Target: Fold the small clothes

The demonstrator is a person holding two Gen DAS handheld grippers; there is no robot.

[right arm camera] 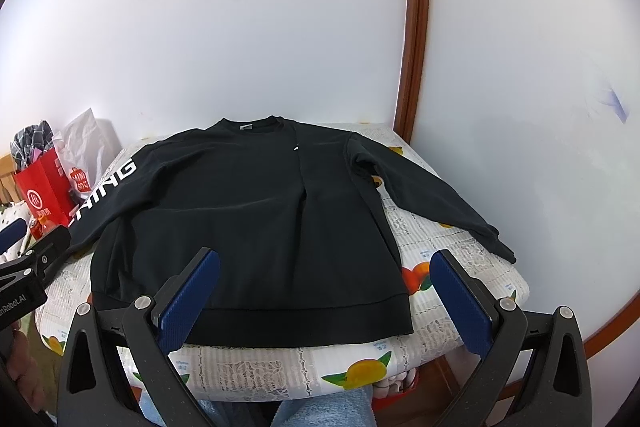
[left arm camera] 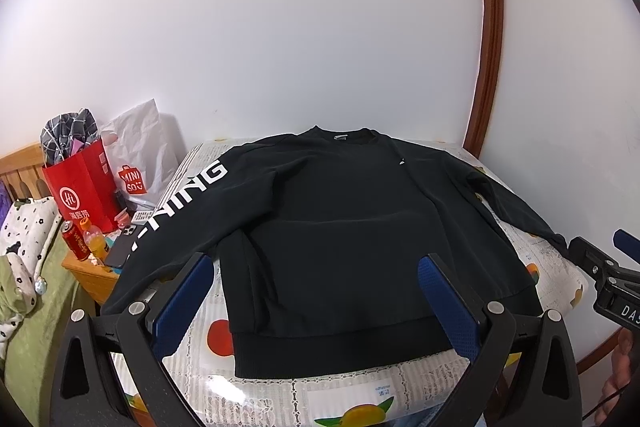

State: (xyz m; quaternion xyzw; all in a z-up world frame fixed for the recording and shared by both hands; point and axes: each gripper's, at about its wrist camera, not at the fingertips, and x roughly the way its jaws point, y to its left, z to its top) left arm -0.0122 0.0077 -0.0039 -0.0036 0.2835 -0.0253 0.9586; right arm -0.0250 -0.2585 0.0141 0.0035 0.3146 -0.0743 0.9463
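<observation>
We saw the black sweatshirt (left arm camera: 340, 227) lying flat and face up on the desk (left arm camera: 352, 391), collar toward the far edge by the wall, hem band along the near edge. The lettered sleeve (left arm camera: 180, 203) ran off the left edge toward the nightstand (left arm camera: 90, 271); the plain sleeve (right arm camera: 432, 195) reached the right edge, cuff near the near-right corner.

We judged the overhang to be the main risk: a pull on the hem could drag the lettered sleeve's weight over the left edge and skew the whole garment. That sleeve hung close to the phone (left arm camera: 120, 247), the can (left arm camera: 76, 241) and the orange bottle (left arm camera: 94, 241), so a swept fold might knock them. The glossy fruit-print cover looked slippery, so we expected the cloth to slide rather than crease, and thick fabric pinched shallowly could slip out.

Our left claw (left arm camera: 320, 311) hovered above the near edge over the hem's left half, pointing at the far wall, jaws spread wide and empty. Our right claw (right arm camera: 324, 303) hung likewise over the hem's right corner, released, touching nothing
</observation>
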